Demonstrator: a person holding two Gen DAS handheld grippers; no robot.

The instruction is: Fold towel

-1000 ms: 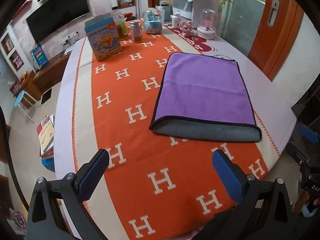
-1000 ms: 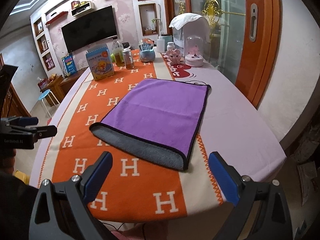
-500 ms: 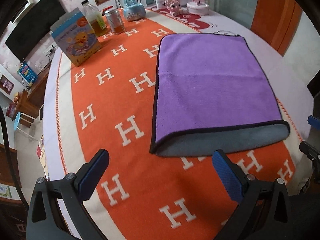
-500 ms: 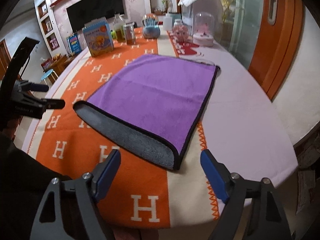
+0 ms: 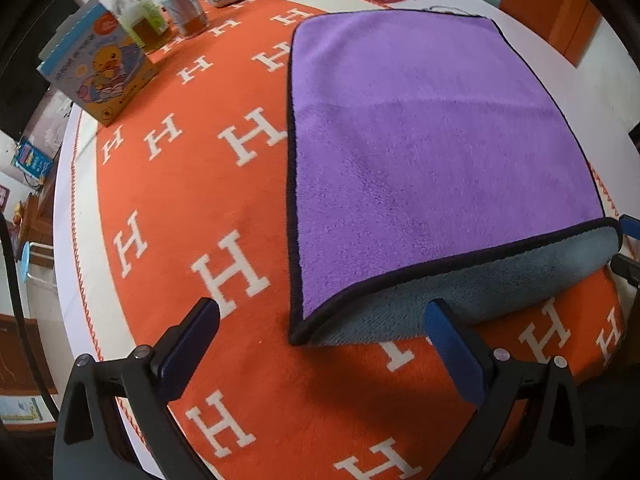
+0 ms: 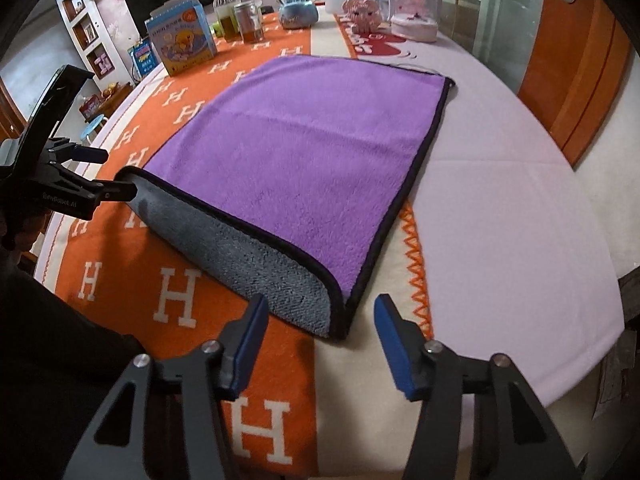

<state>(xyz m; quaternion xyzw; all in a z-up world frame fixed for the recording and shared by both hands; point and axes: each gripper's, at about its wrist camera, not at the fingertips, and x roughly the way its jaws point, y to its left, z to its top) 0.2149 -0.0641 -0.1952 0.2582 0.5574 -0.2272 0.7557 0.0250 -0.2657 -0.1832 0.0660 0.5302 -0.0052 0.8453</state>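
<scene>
A purple towel (image 5: 424,152) with a black hem lies folded once on the orange H-patterned tablecloth (image 5: 208,216); its grey underside shows along the near folded edge (image 5: 460,296). My left gripper (image 5: 320,332) is open, its fingers straddling the towel's near left corner just above the cloth. In the right wrist view the towel (image 6: 304,152) lies ahead, and my right gripper (image 6: 320,320) is open around its near right corner (image 6: 336,320). The left gripper also shows in the right wrist view (image 6: 100,176) at the far corner.
At the table's far end stand a duck-print box (image 5: 100,76), a bottle (image 5: 136,20), a jar (image 5: 186,10), a blue snow globe (image 6: 296,4), a pink toy (image 6: 362,10) and a glass dome (image 6: 414,4). An orange door (image 6: 568,60) is at the right.
Both grippers have moved down and forward to the towel's near edge, each now straddling a near corner. The right gripper's jaws have narrowed a little. The towel has not moved.
</scene>
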